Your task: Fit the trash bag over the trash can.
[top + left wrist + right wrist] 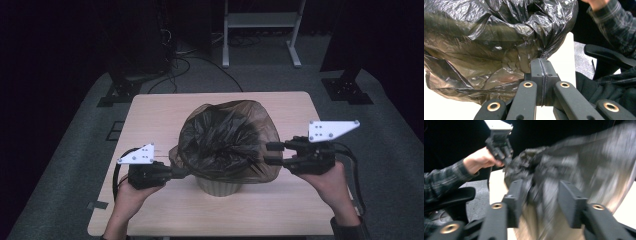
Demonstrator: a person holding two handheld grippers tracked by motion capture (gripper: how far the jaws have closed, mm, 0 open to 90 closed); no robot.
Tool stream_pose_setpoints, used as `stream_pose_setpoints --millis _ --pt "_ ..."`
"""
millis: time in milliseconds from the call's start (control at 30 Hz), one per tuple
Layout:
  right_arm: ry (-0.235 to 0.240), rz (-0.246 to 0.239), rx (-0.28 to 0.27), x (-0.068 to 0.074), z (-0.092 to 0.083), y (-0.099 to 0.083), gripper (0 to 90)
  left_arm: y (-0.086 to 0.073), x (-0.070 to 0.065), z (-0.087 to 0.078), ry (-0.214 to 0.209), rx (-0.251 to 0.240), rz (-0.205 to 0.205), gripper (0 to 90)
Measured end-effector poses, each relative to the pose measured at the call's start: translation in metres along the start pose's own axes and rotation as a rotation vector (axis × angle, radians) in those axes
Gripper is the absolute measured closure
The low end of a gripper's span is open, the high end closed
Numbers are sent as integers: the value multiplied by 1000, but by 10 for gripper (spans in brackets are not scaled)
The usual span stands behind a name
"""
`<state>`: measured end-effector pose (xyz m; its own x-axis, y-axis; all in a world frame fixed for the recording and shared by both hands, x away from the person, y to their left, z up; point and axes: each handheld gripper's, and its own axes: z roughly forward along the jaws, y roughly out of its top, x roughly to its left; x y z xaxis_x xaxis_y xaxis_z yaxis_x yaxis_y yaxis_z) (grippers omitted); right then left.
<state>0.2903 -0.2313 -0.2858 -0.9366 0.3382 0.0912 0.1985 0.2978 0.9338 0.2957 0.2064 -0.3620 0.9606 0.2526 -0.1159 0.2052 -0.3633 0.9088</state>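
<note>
A dark brown plastic bag (225,140) lines a small pale bin (220,186) in the middle of the wooden table (165,105), its rim billowing wide over the bin. My left gripper (182,172) is at the bag's lower left edge. In the left gripper view it (541,62) is shut, with a fold of the bag (486,45) pinched between its tips. My right gripper (270,153) is level at the bag's right edge. Its jaws (544,187) stand apart, and the blurred bag (574,162) lies in and beyond the gap without being pressed.
The table ends close behind the bin and near both hands. On the grey floor beyond stand a white frame (260,30), black stand feet (120,92) and loose cables (200,65). A black chair arm (609,53) is on the person's side.
</note>
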Motion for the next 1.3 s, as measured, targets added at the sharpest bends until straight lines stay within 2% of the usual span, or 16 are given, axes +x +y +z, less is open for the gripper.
stream_pose_setpoints --millis 33,167,300,400,500,567,600,633,667,767,900,1000,1067,1300 --pt "-14 -9 2 -2 3 6 496 0 0 0 1 -1 0 896" --pt "-12 -35 -1 -8 17 28 455 1 0 -1 2 -4 1 896" --pt "-2 -36 31 -19 44 46 386 1 0 -1 4 -5 3 896" --pt "17 -25 67 -26 64 49 349 2 0 -2 2 -13 4 896" --pt "15 -25 116 -30 81 47 338 2 1 -3 5 -15 6 896" --pt "25 -24 149 -31 91 44 436 2 1 -3 7 -18 6 897" --pt "12 -37 172 -31 95 41 501 2 1 -3 7 -20 4 897" --pt "2 -44 195 -31 98 40 587 1 2 -3 8 -23 3 897" --pt "3 -48 219 -32 101 38 726 1 2 -4 9 -21 3 897" --pt "16 -40 226 -35 102 34 893 1 3 -5 12 -18 4 897" --pt "-8 -18 217 -42 97 30 900 0 5 -4 17 -11 -1 897" --pt "-33 15 147 -51 83 29 900 -2 6 -4 21 -10 -6 898" --pt "-72 33 123 -59 73 28 900 -2 7 -5 24 -8 -9 898" --pt "-148 119 47 -92 42 17 900 -7 13 -6 34 -8 -19 898"
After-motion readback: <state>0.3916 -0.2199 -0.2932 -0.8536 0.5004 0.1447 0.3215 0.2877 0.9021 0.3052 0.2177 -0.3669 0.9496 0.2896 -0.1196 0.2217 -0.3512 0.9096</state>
